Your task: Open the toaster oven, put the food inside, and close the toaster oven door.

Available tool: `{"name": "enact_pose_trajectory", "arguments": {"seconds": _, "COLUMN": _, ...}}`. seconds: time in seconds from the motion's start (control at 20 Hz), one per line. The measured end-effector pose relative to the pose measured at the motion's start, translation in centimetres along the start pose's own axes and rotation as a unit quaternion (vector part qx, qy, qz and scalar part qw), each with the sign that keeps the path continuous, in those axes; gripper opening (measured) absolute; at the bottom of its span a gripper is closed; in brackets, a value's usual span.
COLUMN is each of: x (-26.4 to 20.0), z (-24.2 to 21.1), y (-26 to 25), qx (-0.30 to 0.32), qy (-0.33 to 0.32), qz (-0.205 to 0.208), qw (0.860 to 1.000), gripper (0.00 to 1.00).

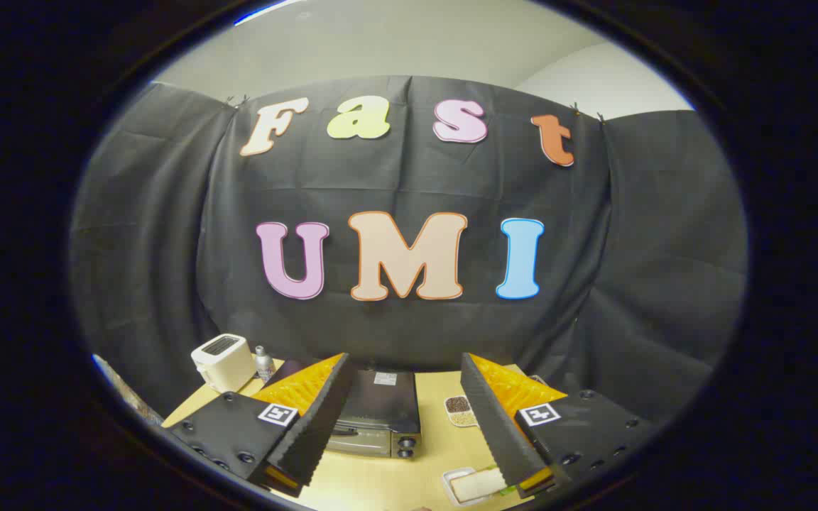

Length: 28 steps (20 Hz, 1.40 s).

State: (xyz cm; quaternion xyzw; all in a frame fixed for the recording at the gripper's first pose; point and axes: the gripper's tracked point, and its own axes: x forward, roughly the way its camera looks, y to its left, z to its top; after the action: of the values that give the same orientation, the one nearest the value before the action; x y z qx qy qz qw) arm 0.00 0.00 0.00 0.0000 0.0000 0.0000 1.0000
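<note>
- Tool [409, 443] hangs high above the table, its fingers spread wide and gripping nothing.
- Oven [379, 415] sits on the table [380, 482] between and beyond the fingers, its front facing near; the door looks closed, with two knobs at its right end.
- Food [478, 484], a pale sandwich-like piece in a white tray, lies near and to the right of the oven, partly under the right finger.
- Dish [460, 410] with dark and light grains stands right of the oven, farther off than the food.
- Toaster [222, 362] and a small bottle [263, 362] stand at the far left of the table.
- Judging by the closed door and untouched food, the opening step is not yet begun.
- Next move likely calls for dropping toward the oven front and catching the door's top edge or handle, which is too small to make out.
</note>
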Motion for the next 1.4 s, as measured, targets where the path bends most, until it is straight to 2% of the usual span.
{"name": "enact_pose_trajectory", "arguments": {"seconds": 0.1, "x": 0.0, "z": -0.1, "y": -0.1, "qx": 0.001, "qy": 0.006, "qz": -0.009, "qw": 1.000, "gripper": 0.97}}
{"name": "enact_pose_trajectory", "arguments": {"seconds": 0.35, "x": -0.6, "z": -0.2, "y": 1.9, "qx": 0.031, "qy": -0.011, "qz": 0.004, "qw": 0.999, "gripper": 0.97}}
{"name": "enact_pose_trajectory", "arguments": {"seconds": 0.6, "x": -0.1, "z": -1.1, "y": 3.8, "qx": 0.024, "qy": -0.008, "qz": -0.013, "qw": 1.000, "gripper": 0.97}}
{"name": "enact_pose_trajectory", "arguments": {"seconds": 0.7, "x": 0.1, "z": -1.8, "y": 5.9, "qx": 0.021, "qy": -0.007, "qz": -0.002, "qw": 1.000, "gripper": 0.97}}
{"name": "enact_pose_trajectory", "arguments": {"seconds": 1.2, "x": 2.8, "z": -6.4, "y": 12.7, "qx": 0.005, "qy": 0.025, "qz": -0.002, "qw": 1.000, "gripper": 0.97}}
{"name": "enact_pose_trajectory", "arguments": {"seconds": 1.4, "x": 4.2, "z": -9.6, "y": 14.7, "qx": 0.027, "qy": 0.028, "qz": -0.002, "qw": 0.999, "gripper": 0.97}}
